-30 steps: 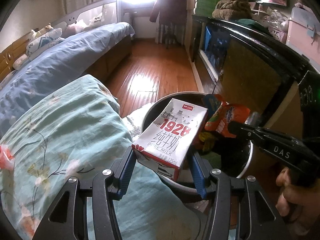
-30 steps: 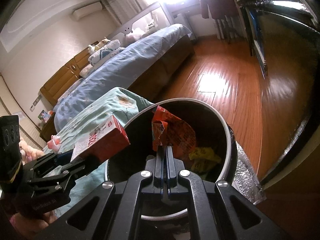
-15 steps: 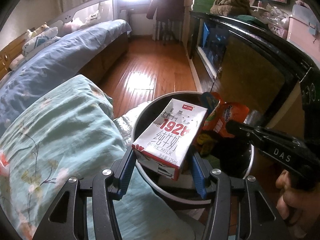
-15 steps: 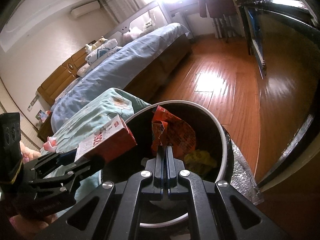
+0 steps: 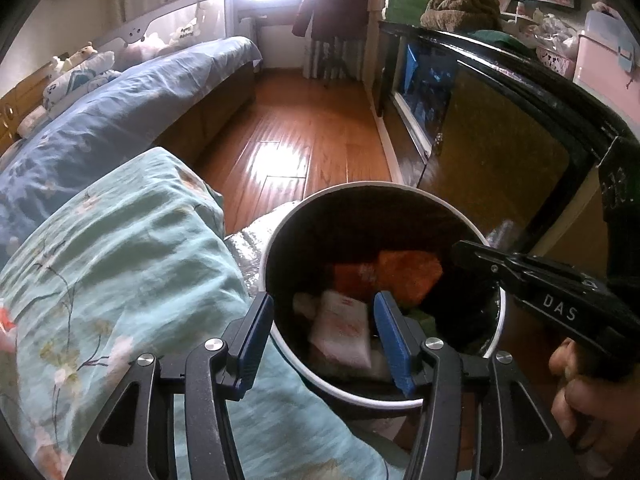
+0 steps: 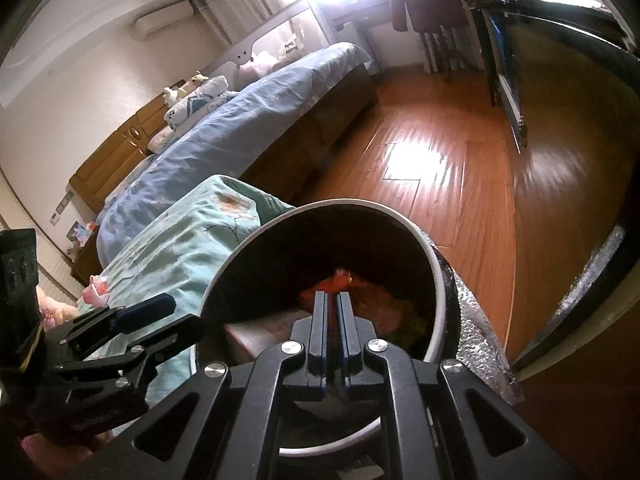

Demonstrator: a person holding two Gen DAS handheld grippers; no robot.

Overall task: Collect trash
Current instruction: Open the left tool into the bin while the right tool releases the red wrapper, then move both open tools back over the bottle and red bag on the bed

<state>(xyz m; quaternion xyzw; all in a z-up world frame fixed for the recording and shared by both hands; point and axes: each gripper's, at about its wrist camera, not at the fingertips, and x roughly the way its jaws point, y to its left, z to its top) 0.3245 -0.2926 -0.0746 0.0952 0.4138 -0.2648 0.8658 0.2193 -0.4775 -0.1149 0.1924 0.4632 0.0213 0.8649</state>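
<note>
A round bin with a white rim (image 5: 360, 190) and a dark inside stands on the floor beside the bed. Inside it lie a white milk carton (image 5: 340, 328) and an orange snack wrapper (image 5: 404, 274). My left gripper (image 5: 323, 326) hovers over the bin's near edge, open, with nothing between its blue pads. My right gripper (image 6: 332, 308) points into the bin (image 6: 400, 216). Its jaws are opening, with a narrow gap between them. The wrapper (image 6: 344, 284) lies loose below its tips, and the carton (image 6: 272, 326) shows at the bin's left. The left gripper (image 6: 172, 318) appears at the lower left there.
A teal floral quilt (image 5: 120, 260) presses against the bin's left side, with a blue-covered bed (image 5: 120, 120) behind it. A black cabinet (image 5: 500, 120) runs along the right. Wooden floor (image 5: 288, 140) stretches ahead. Silver foil (image 6: 480, 340) lies under the bin. A person's hand (image 5: 580, 392) holds the right gripper.
The milk carton has dropped out of my left gripper into the bin. The orange wrapper has left my right gripper, whose jaws have parted slightly, and it now lies in the bin.
</note>
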